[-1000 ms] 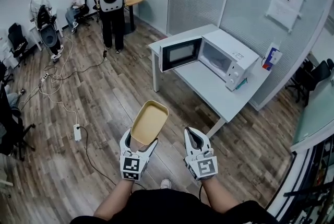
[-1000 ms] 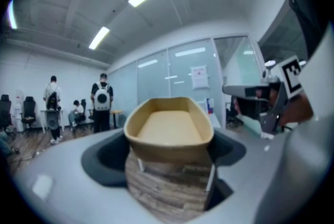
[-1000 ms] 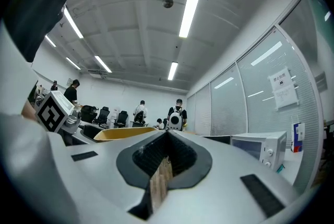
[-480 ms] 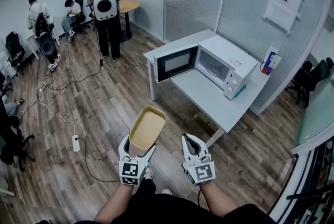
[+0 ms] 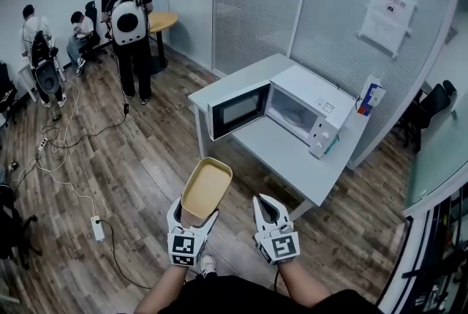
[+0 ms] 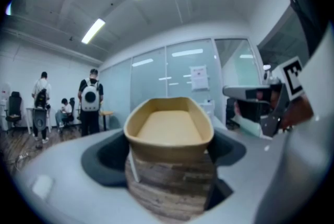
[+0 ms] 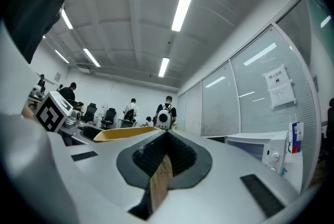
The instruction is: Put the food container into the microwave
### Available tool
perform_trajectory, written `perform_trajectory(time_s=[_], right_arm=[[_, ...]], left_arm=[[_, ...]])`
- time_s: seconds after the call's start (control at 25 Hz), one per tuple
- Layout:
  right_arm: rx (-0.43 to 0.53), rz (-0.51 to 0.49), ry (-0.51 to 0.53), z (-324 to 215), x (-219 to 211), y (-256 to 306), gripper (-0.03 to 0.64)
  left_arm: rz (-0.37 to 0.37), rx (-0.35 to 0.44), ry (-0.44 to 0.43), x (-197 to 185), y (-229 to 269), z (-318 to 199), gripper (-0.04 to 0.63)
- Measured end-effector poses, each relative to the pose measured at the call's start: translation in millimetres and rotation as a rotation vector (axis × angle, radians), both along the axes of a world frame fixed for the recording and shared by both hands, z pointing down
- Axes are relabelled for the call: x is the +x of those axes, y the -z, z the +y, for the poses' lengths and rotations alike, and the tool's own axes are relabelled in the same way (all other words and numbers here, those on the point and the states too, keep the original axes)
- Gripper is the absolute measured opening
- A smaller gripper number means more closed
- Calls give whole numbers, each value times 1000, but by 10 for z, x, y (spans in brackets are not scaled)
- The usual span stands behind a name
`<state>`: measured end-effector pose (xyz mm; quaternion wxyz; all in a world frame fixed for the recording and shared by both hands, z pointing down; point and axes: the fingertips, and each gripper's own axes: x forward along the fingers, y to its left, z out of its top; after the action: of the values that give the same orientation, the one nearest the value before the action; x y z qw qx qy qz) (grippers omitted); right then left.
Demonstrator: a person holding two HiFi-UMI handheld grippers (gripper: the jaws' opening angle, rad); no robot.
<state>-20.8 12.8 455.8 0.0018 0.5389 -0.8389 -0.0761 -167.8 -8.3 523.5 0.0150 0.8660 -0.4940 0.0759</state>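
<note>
the left tool (image 5: 194, 214) grips the near end of the tan food container (image 5: 207, 187), which is held over the wood floor (image 5: 139, 173). just beside it, the right tool (image 5: 263, 203) is closed on nothing. ahead, the microwave (image 5: 307, 104) stands on the white desk (image 5: 292, 159), its door (image 5: 235, 109) swung open.

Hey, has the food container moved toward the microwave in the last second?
Yes. The food container, gripped by the left tongs, has come nearer the open microwave; the gap between them in the head view has shrunk.
</note>
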Motion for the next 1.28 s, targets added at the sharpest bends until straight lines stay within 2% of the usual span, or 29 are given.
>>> perform_trajectory(time_s=[0.28,0.68,0.96,1.28], right_arm=[[-9,-24,-66,-587,-136,-17,6],[-47,-33,-179,-925,-12,-125,6],[-79,-97,-249,-1144,303,-283,6],[-65,-103,-292,-1628,848,-288,6]], left_arm=[[7,8,-74,-57,13,-613,462],[22,-2,-165,60,-54,-1126,462],[16,-18,-232,423,-142,-1415,462],[-2,-17,-294,1045,-146,-1908,462]])
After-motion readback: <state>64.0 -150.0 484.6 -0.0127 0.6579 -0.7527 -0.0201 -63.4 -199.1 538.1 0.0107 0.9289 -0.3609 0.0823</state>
